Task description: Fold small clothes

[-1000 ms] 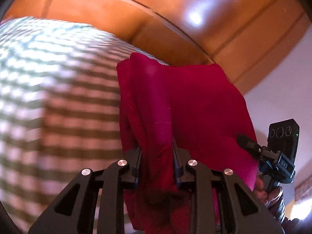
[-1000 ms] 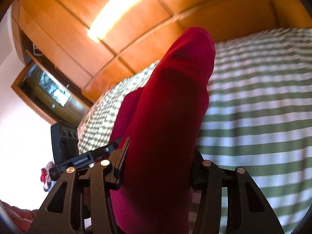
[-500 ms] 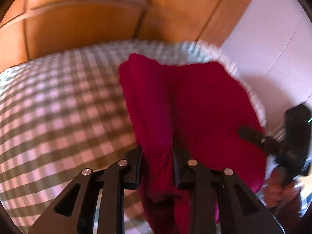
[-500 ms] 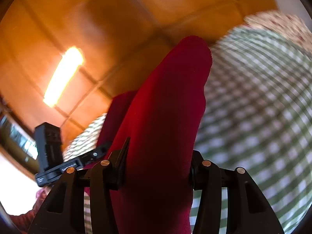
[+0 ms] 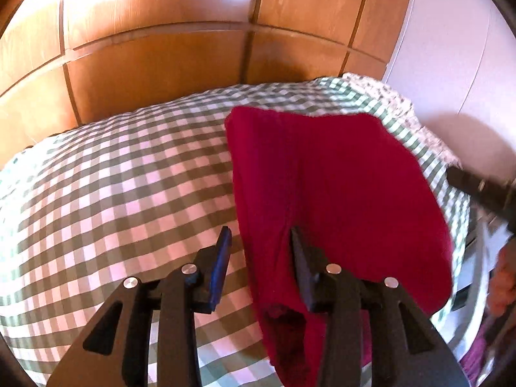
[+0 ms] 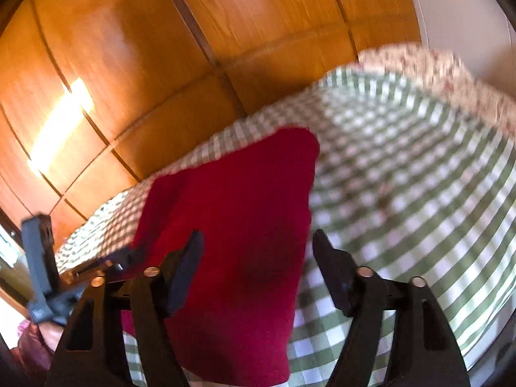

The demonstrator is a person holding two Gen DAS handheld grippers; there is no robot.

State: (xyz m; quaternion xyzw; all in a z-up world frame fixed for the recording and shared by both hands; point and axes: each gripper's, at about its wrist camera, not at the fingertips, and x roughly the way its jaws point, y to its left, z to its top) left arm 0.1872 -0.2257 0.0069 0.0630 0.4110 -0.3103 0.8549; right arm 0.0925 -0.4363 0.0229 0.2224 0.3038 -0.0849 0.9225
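A dark red garment point(image 5: 338, 187) lies folded on the green-and-white checked bedcover point(image 5: 113, 187). In the left wrist view my left gripper point(image 5: 259, 242) is open, its jaws spread apart; the garment's left edge lies between them and over the right finger. In the right wrist view the same red garment point(image 6: 238, 225) lies flat between the spread jaws of my open right gripper point(image 6: 258, 248). The other gripper point(image 6: 38, 258) shows at the left edge there, and the right gripper point(image 5: 480, 190) shows at the right edge of the left view.
A wooden panelled headboard point(image 5: 161, 61) rises behind the bed. A flowered cloth point(image 6: 451, 74) lies at the bed's far right corner, against a white wall point(image 5: 451, 48). The bed's edge drops off at the right of the garment.
Both grippers have opened and let go of the red garment, which was held up and now lies on the bedcover. Both cameras have tilted down toward the bed.
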